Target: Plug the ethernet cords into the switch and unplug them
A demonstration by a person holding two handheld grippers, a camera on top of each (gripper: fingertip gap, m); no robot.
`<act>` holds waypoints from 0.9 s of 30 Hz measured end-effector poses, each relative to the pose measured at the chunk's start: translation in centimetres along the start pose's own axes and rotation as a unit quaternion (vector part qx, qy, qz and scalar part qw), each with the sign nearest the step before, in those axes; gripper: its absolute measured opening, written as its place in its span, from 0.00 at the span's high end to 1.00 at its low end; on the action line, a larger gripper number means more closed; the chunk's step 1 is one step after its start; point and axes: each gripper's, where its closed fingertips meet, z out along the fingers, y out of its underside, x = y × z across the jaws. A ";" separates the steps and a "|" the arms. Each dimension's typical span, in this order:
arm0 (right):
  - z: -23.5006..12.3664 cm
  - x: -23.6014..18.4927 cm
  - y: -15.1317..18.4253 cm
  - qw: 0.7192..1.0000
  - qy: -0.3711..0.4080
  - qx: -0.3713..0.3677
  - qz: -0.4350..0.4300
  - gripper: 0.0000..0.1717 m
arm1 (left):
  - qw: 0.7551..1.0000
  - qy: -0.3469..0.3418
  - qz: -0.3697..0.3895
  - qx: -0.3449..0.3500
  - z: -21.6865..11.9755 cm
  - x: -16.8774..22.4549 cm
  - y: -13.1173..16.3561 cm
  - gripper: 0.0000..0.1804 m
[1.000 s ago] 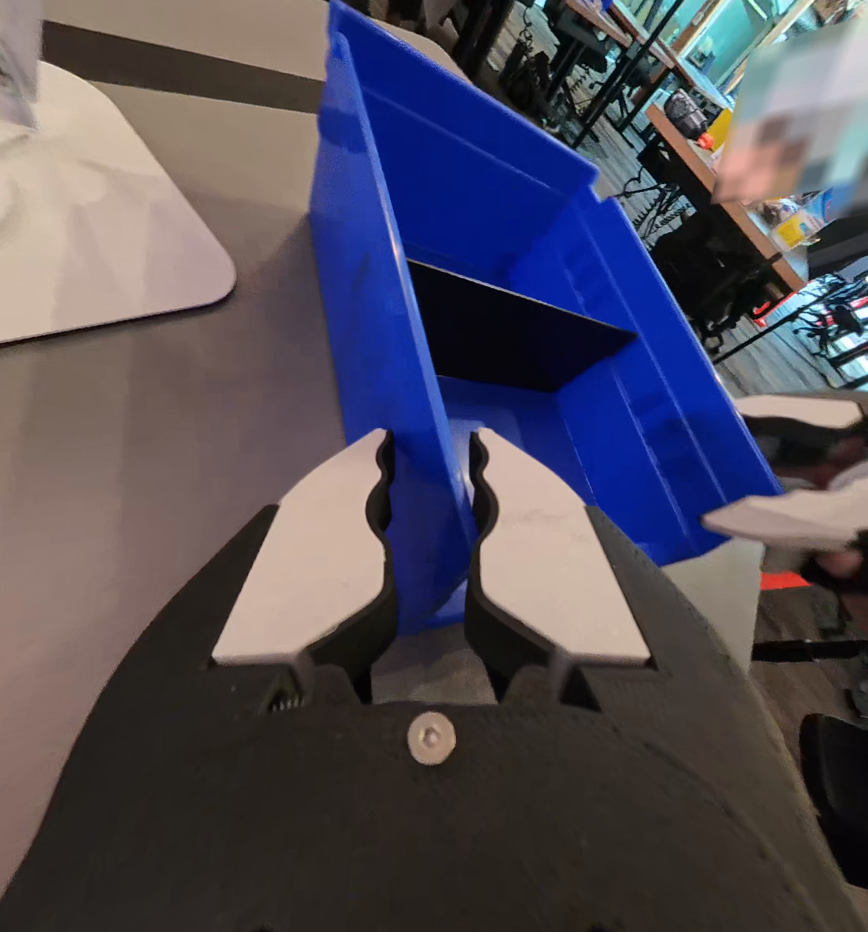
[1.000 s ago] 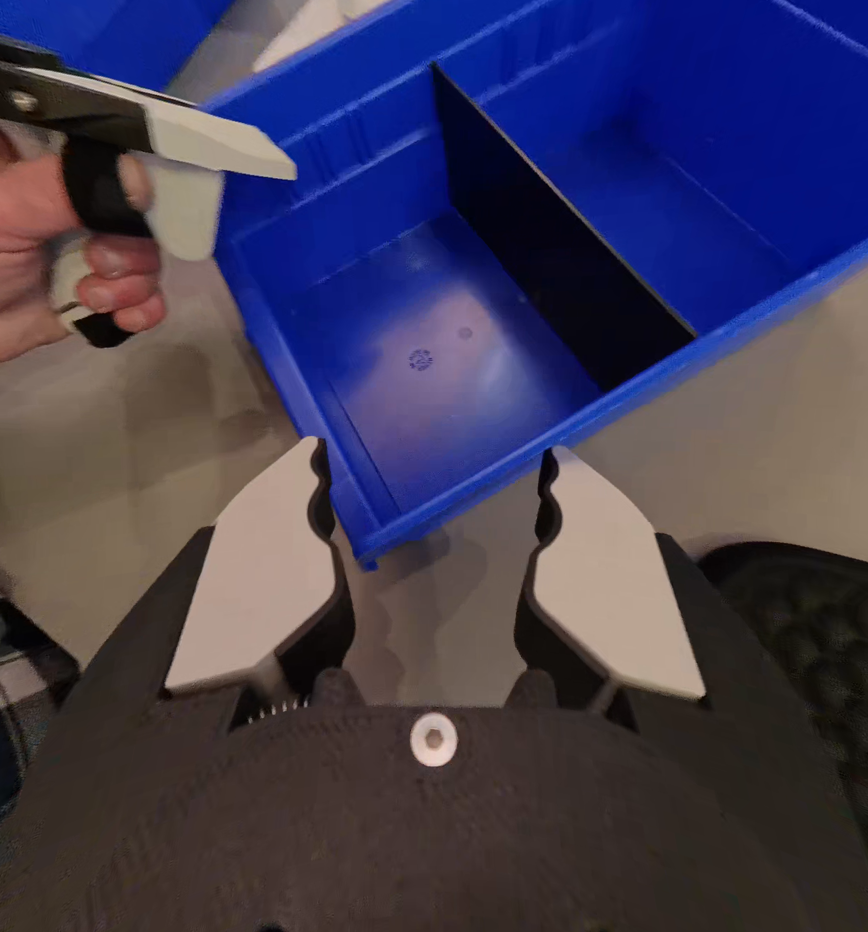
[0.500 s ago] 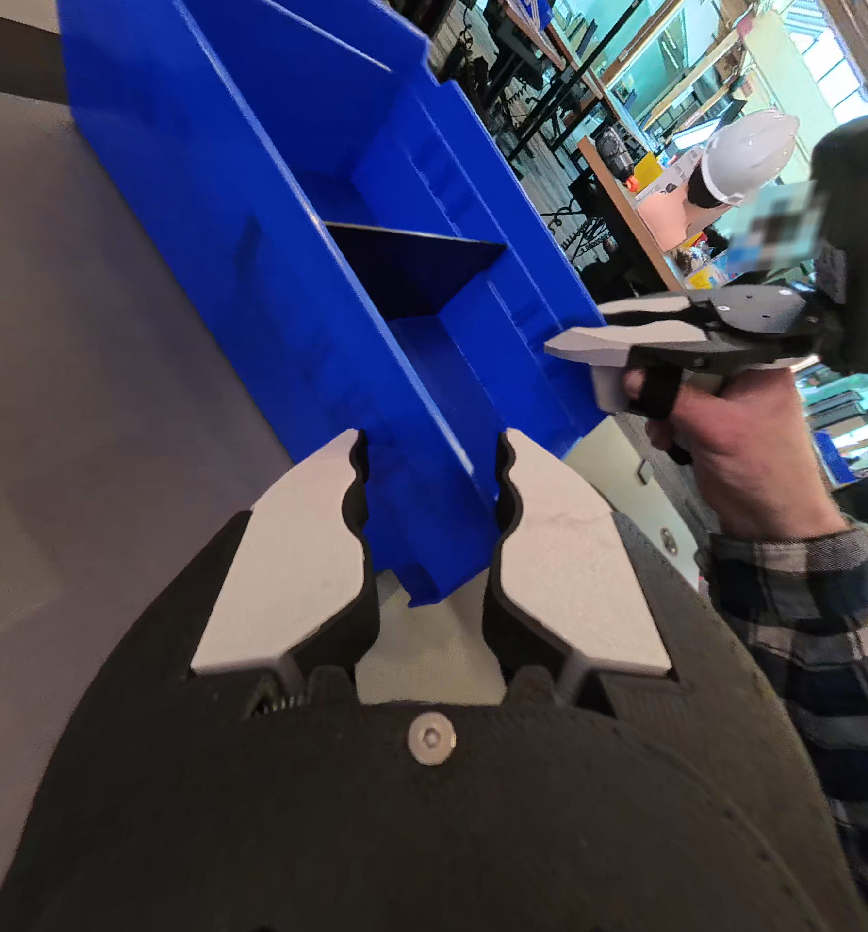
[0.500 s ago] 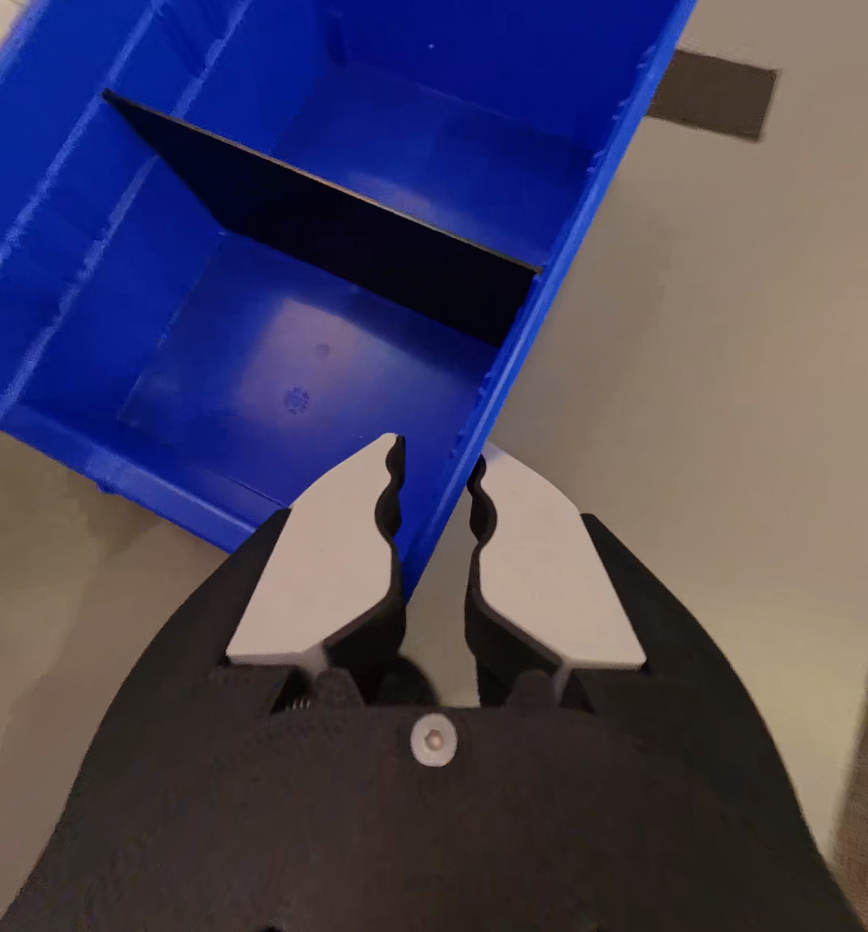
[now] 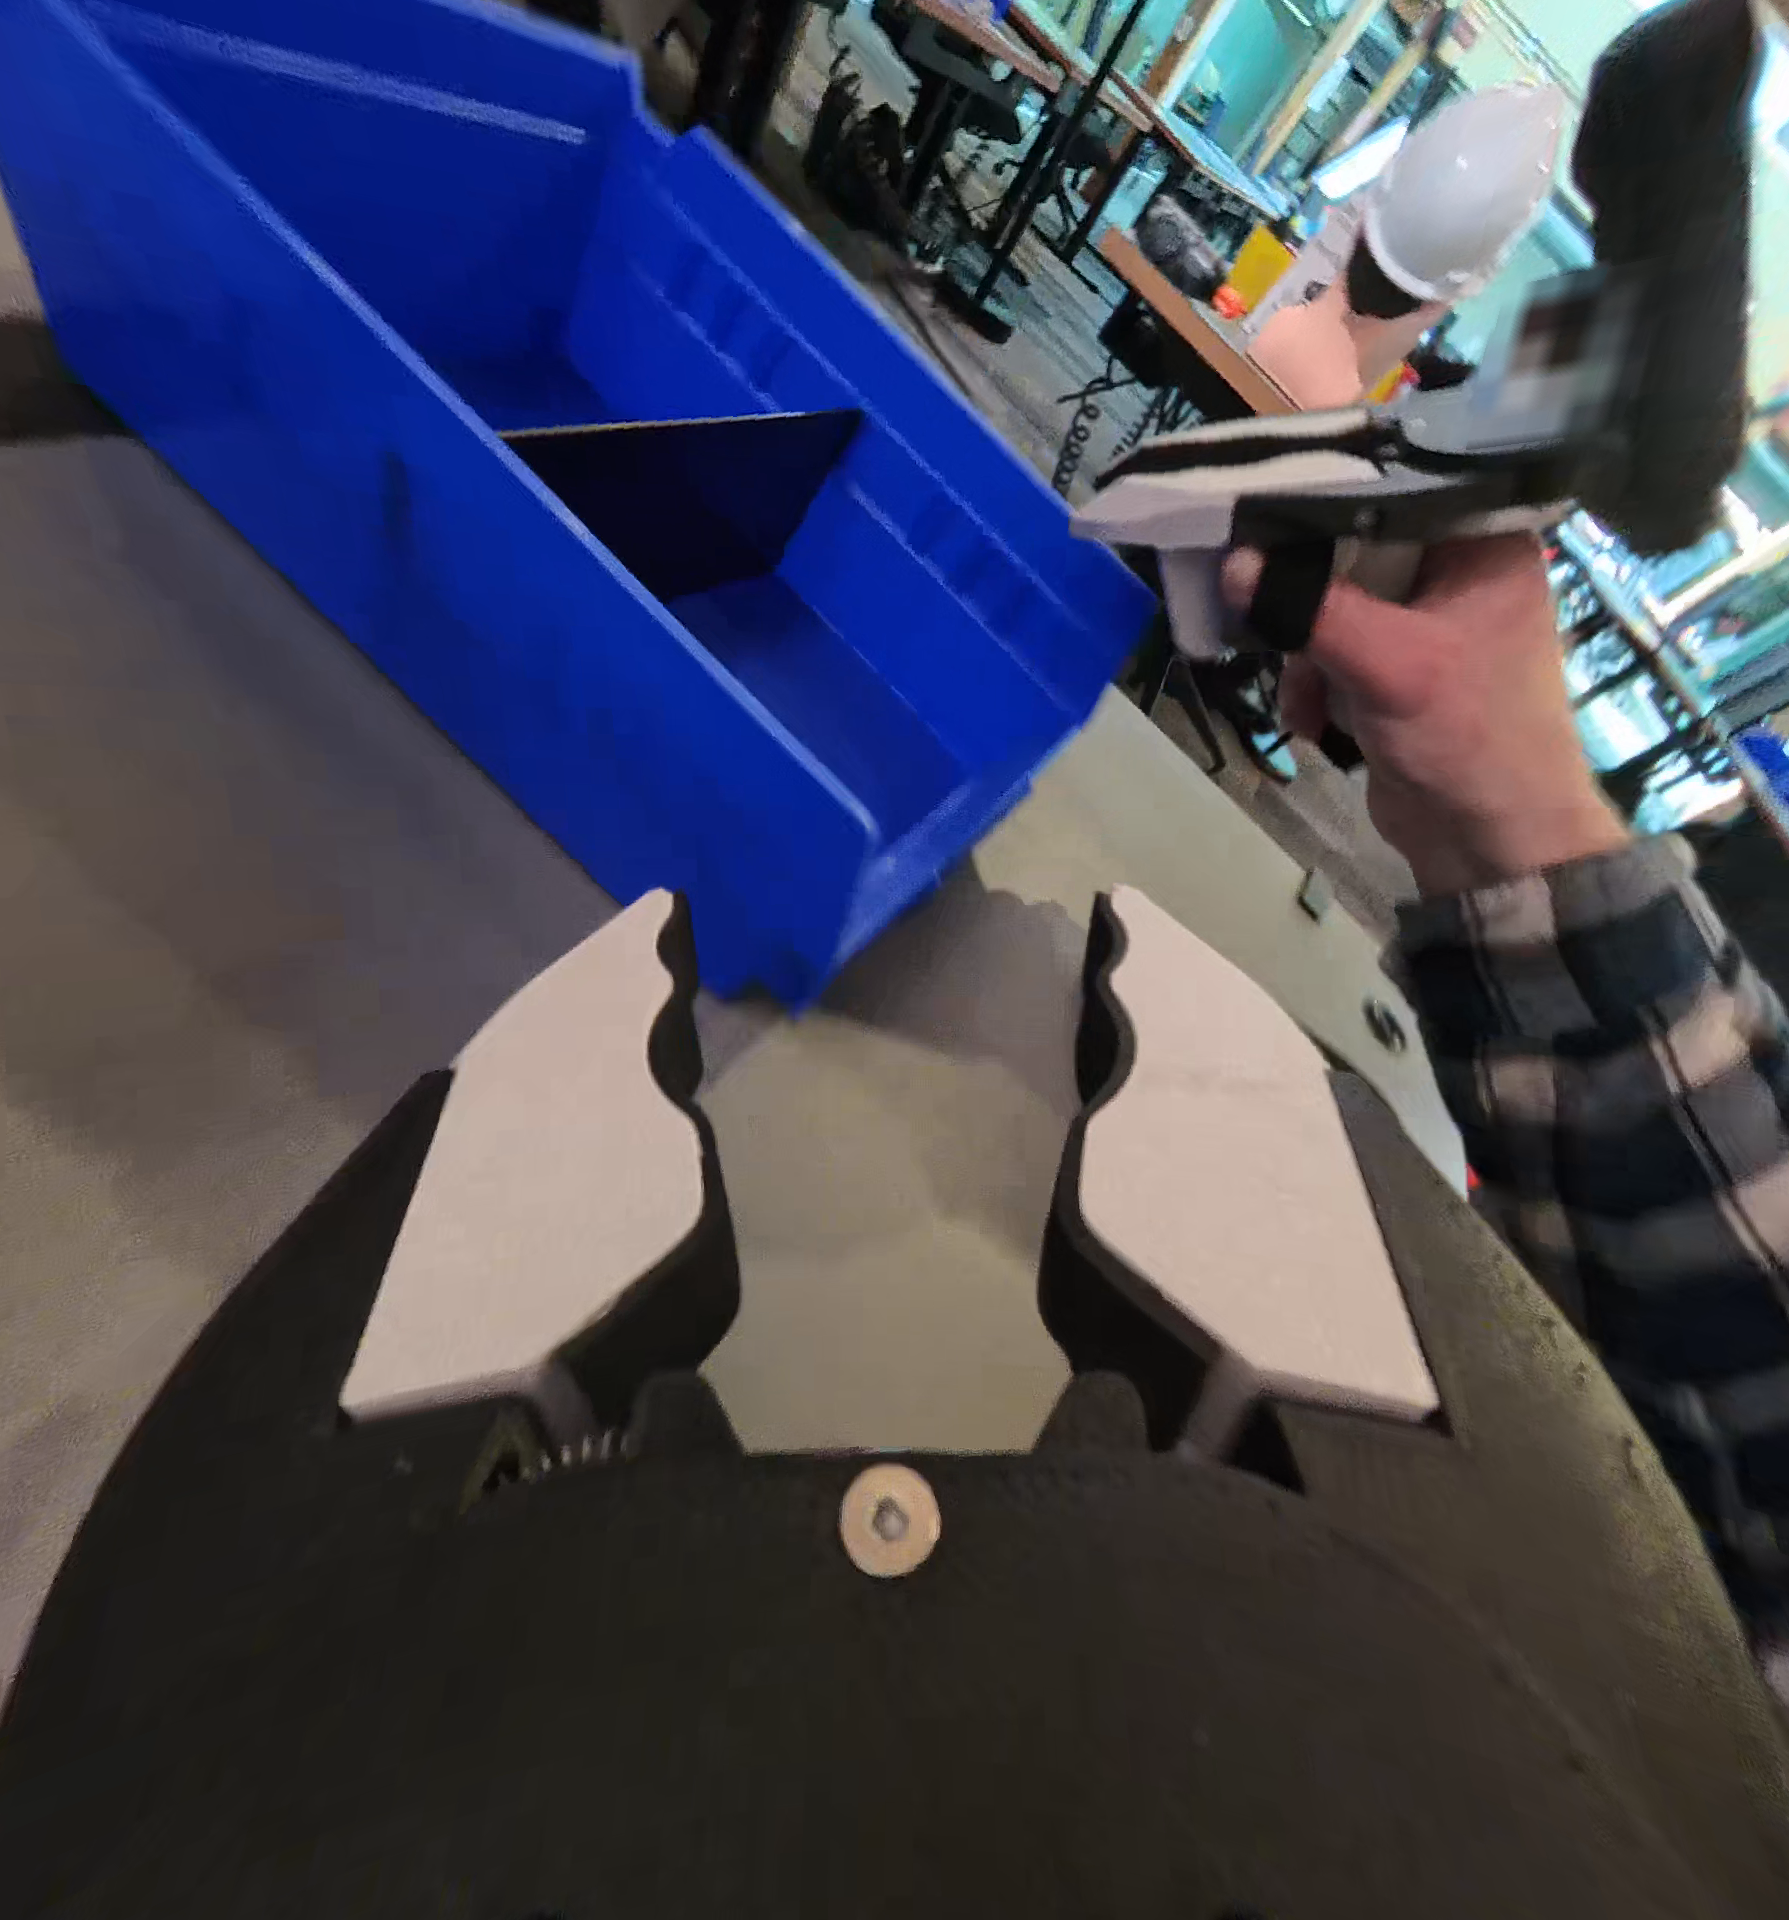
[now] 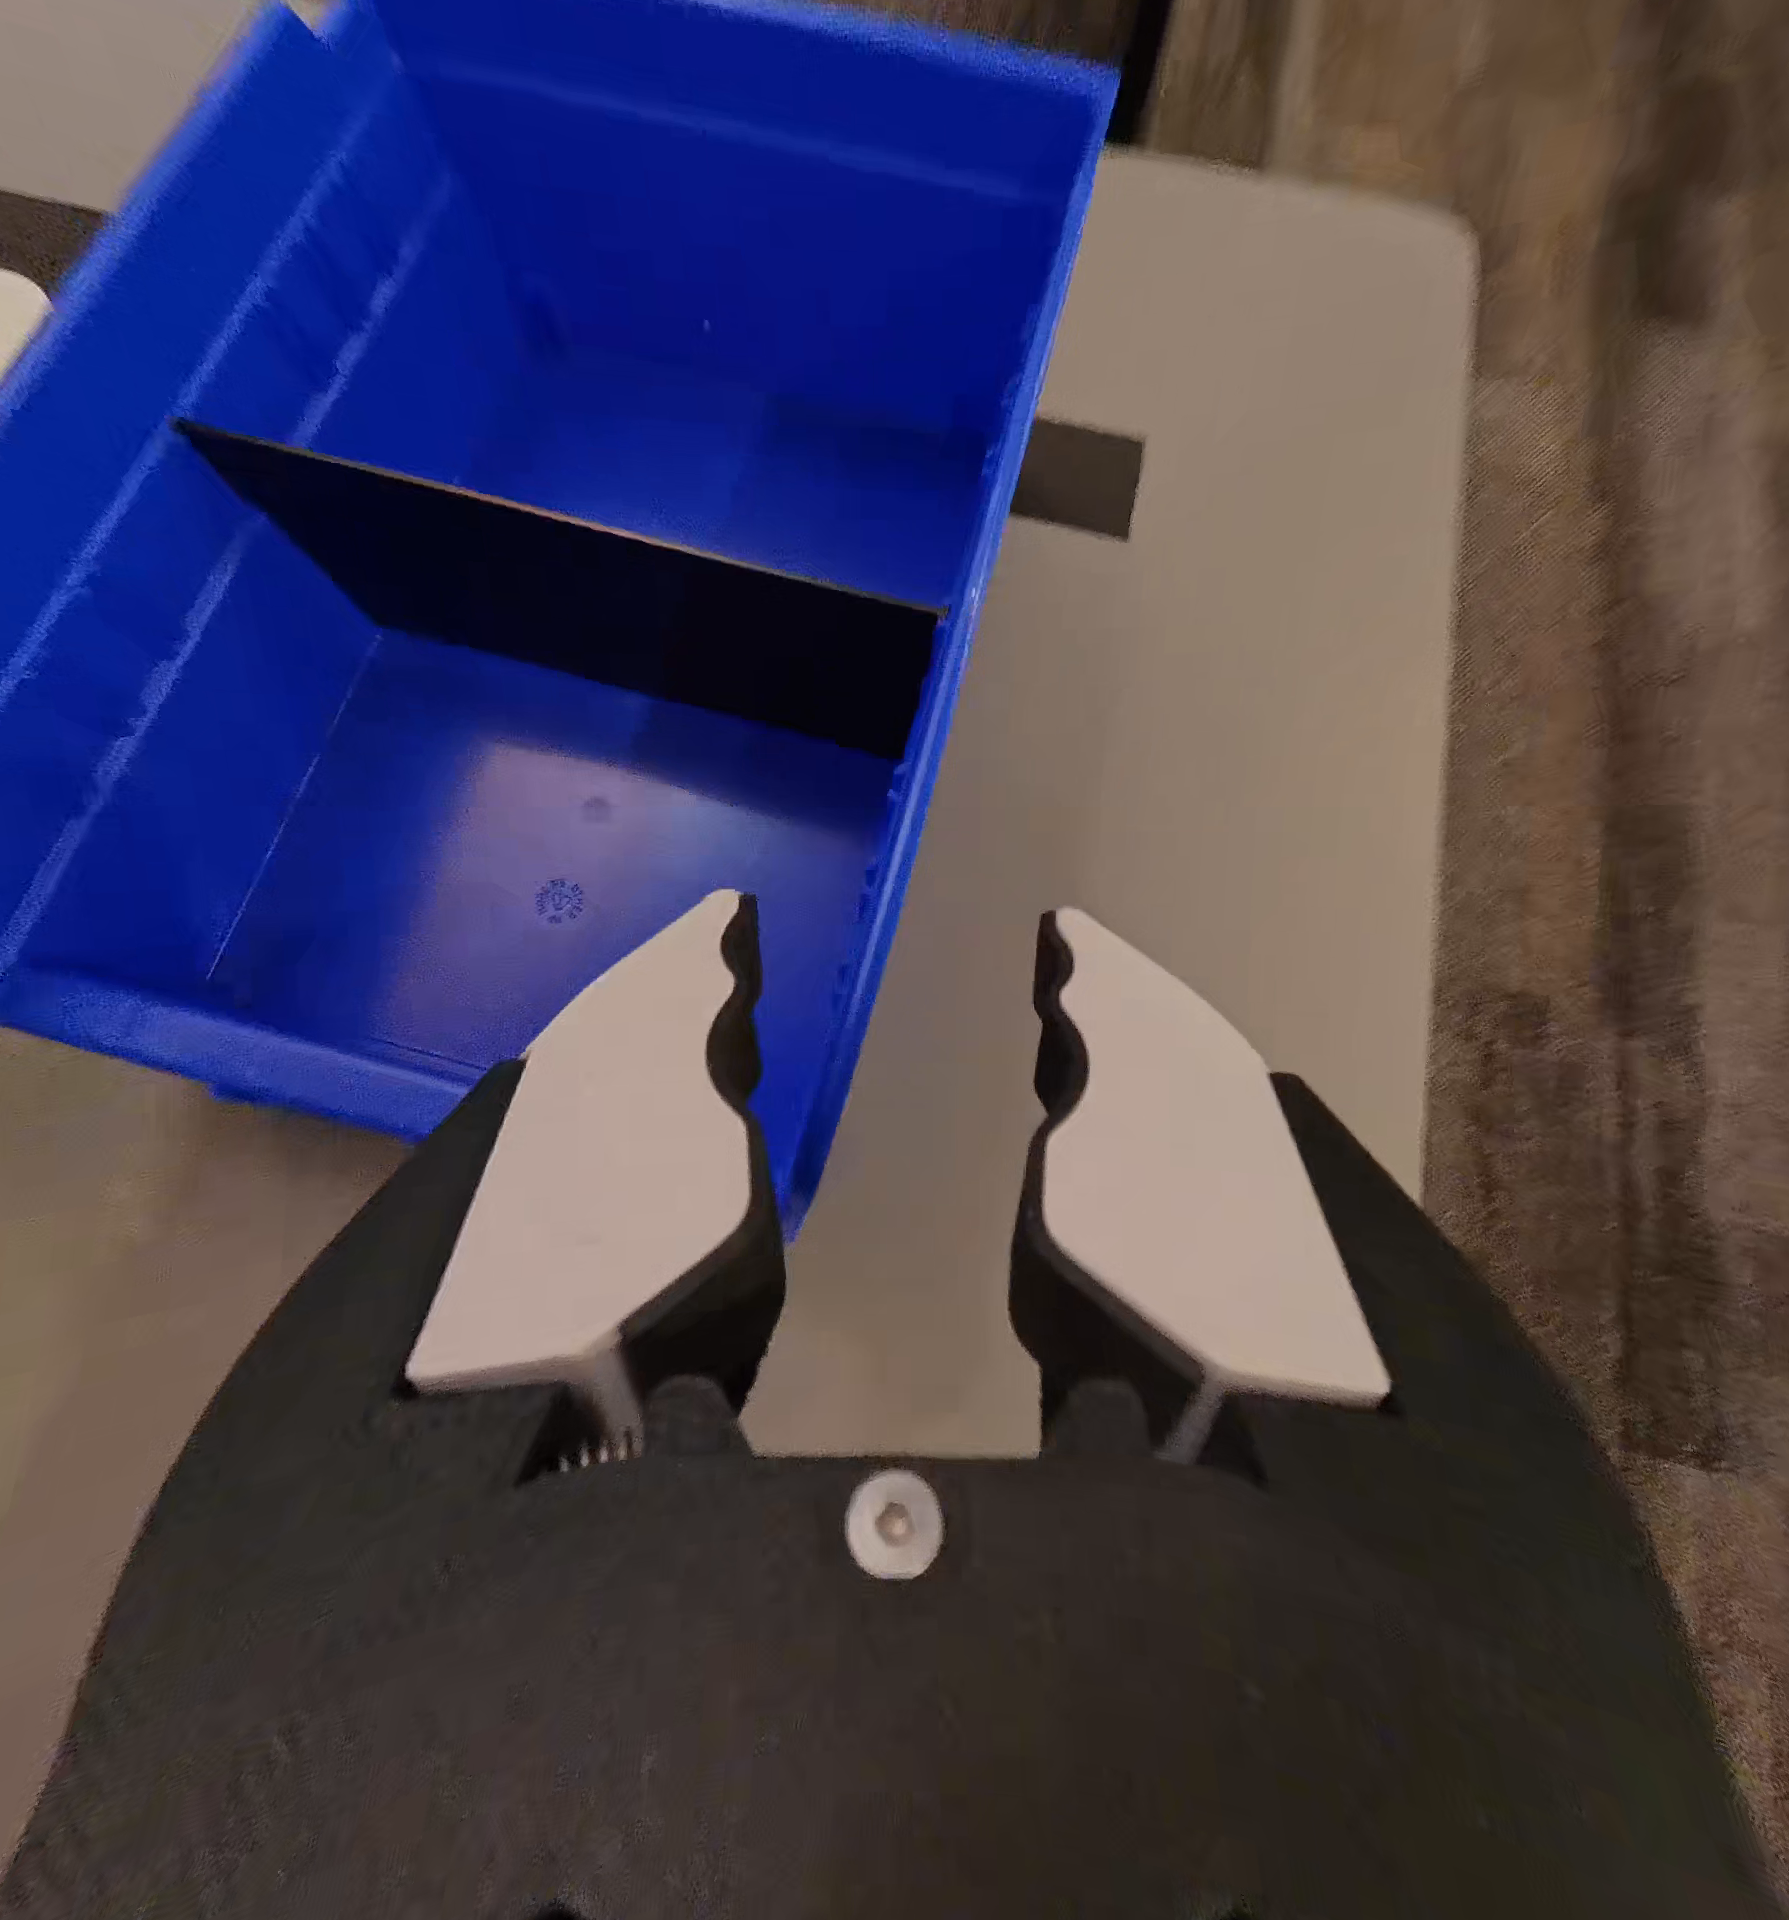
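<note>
My left jaws (image 5: pixel 890 914) stand spread with nothing between the pads, hanging just off the near corner of the blue bin (image 5: pixel 578 665), which sits on the grey bench (image 5: pixel 142 831). My right jaws (image 6: pixel 895 920) are spread too and hold nothing; the bin's right wall (image 6: pixel 963 727) runs up past the left pad. A black divider (image 6: pixel 599 592) splits the bin in two. No ethernet cord or switch shows in either view. My right hand (image 5: pixel 1430 717) grips its tool beyond the bin.
</note>
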 end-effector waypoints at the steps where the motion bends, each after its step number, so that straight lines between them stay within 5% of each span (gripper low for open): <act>1: -1.3 -0.5 -0.1 1.000 0.014 0.016 -0.013 0.70 | 1.000 0.002 0.022 0.003 -2.7 0.7 0.5 0.61; 4: -4.9 -3.8 0.2 0.997 0.016 0.052 -0.052 0.72 | 0.995 -0.054 0.082 0.023 -12.3 0.0 1.8 0.61; 7: -7.4 -8.6 0.8 0.994 -0.012 0.079 -0.074 0.74 | 0.969 -0.211 0.116 0.051 -24.4 -6.0 1.6 0.62; 11: -8.7 -16.7 1.4 0.986 -0.063 0.095 -0.119 0.75 | 0.861 -0.488 0.134 0.048 -43.4 -17.6 2.3 0.62; 14: -8.3 -22.8 1.6 0.978 -0.111 0.097 -0.146 0.74 | 0.805 -0.587 0.081 0.019 -52.4 -23.9 5.0 0.60; 17: -7.3 -28.2 1.4 0.967 -0.160 0.088 -0.175 0.74 | 0.780 -0.624 0.049 0.016 -56.3 -27.2 6.1 0.63; 19: -6.8 -31.2 1.4 0.959 -0.187 0.078 -0.197 0.74 | 0.809 -0.588 0.001 0.014 -55.6 -29.0 7.2 0.71; 24: -5.9 -36.6 1.1 0.946 -0.232 0.063 -0.219 0.74 | 0.831 -0.556 -0.026 -0.001 -53.8 -31.4 8.3 0.96; 27: -4.8 -39.4 0.9 0.937 -0.264 0.058 -0.220 0.74 | 0.840 -0.540 -0.042 0.013 -53.7 -32.0 7.9 0.98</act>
